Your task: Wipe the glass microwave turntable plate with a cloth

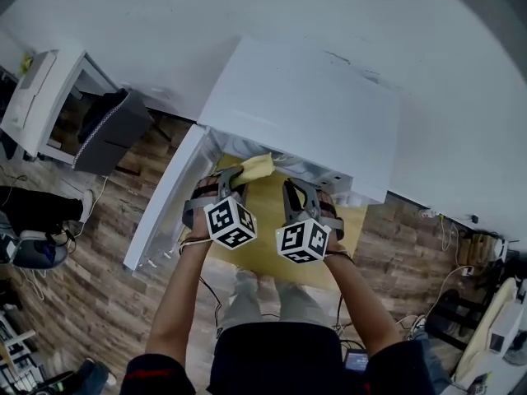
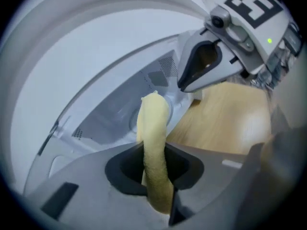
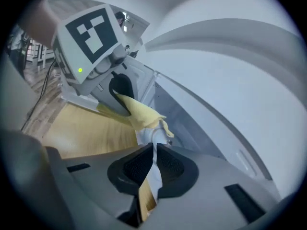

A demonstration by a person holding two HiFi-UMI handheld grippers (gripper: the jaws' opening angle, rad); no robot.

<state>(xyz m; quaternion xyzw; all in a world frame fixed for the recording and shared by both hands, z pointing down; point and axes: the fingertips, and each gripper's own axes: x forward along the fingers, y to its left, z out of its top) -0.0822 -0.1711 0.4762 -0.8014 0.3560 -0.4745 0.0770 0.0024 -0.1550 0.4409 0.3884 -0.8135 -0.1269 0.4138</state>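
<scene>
While you stood over the white microwave (image 1: 306, 109), its door (image 1: 167, 206) hung open at the left of the head view, and the oven sat on a pale wooden table (image 1: 265, 222) above a plank floor. You held both claws side by side, just in front of the oven's open mouth and over the tabletop, each pointing down and away from you.

Your left gripper (image 1: 236, 179) was clamped tight on the yellow cloth (image 1: 256, 168). In the left gripper view the cloth ran as a rolled strip straight up through the jaws, pinched between the pads, with its free end standing out beyond the fingertips toward the oven cavity.

Your right gripper (image 1: 299, 187) had its jaws drawn in to a narrow slit. In the right gripper view the pads pressed on a thin clear pane seen edge-on, the glass turntable plate (image 3: 151, 176), which stood on edge between them and reached up toward the left claw. The cloth's hanging tip sat right at the plate's far rim. Whether it pressed on the glass could not be told.
</scene>
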